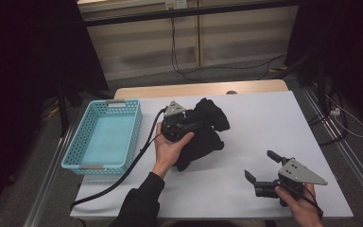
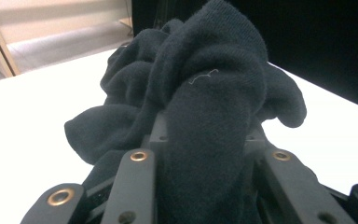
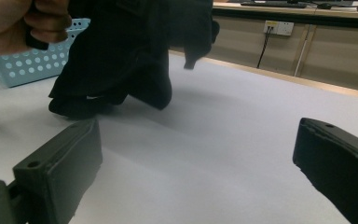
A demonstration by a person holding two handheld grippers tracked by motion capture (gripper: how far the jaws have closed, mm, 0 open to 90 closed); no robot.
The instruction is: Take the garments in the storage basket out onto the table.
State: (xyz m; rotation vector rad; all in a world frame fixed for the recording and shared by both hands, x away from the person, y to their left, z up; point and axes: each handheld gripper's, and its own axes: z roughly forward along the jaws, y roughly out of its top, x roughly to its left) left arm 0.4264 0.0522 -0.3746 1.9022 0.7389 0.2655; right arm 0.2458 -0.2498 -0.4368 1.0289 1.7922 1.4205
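Observation:
A dark, crumpled cloth lies bunched on the white table, left of its middle. My left gripper is pushed into it from the left, held in a hand. In the left gripper view the cloth fills the gap between the two jaws and drapes over them, so the left gripper is shut on the cloth. My right gripper rests near the front right of the table, open, pointing left toward the cloth. Nothing lies between the right gripper's jaws.
A light blue perforated basket with nothing in it stands at the table's left edge, also seen in the right gripper view as a basket behind the hand. A black cable trails from the left gripper to the front edge.

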